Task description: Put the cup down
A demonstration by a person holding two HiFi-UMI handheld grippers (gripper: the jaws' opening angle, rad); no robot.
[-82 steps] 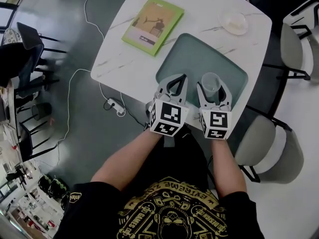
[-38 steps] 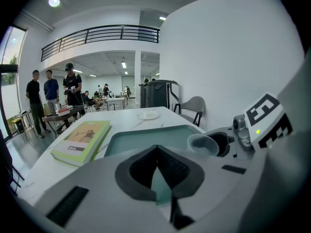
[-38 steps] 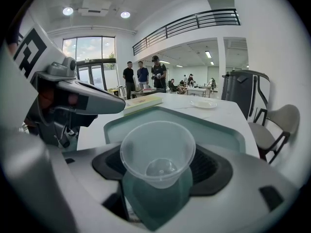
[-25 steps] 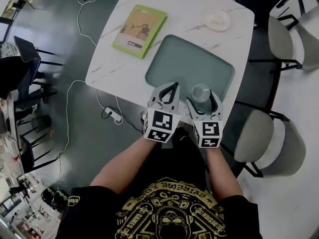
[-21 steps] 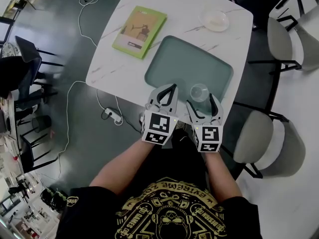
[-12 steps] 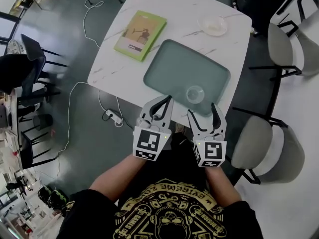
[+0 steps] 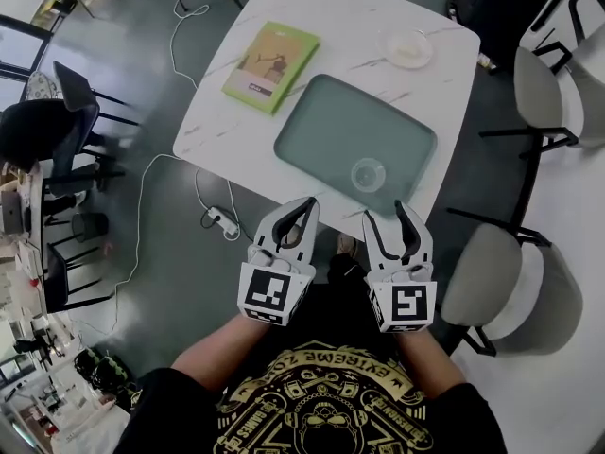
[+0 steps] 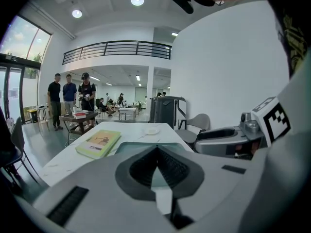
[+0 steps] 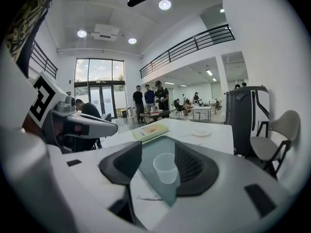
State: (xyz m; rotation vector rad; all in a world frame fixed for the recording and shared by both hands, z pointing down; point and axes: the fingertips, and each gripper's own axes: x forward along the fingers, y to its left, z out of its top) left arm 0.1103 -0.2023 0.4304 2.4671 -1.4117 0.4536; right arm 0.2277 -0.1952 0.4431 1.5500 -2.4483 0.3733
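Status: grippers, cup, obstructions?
Left gripper shut, empty. Right gripper open, jaws just been closing, nothing between them. Cup upright on tray, untouched. Nothing in the way.

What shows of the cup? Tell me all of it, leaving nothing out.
The cup is small and looks like clear, slightly cloudy plastic. It tapers from a wider rim to a narrower base. It stands upright, mouth up, and looks empty. It sits on the grey-green tray, near the tray's edge closest to the person and towards their right. The tray lies on the white marbled table. Only the tray touches the cup.
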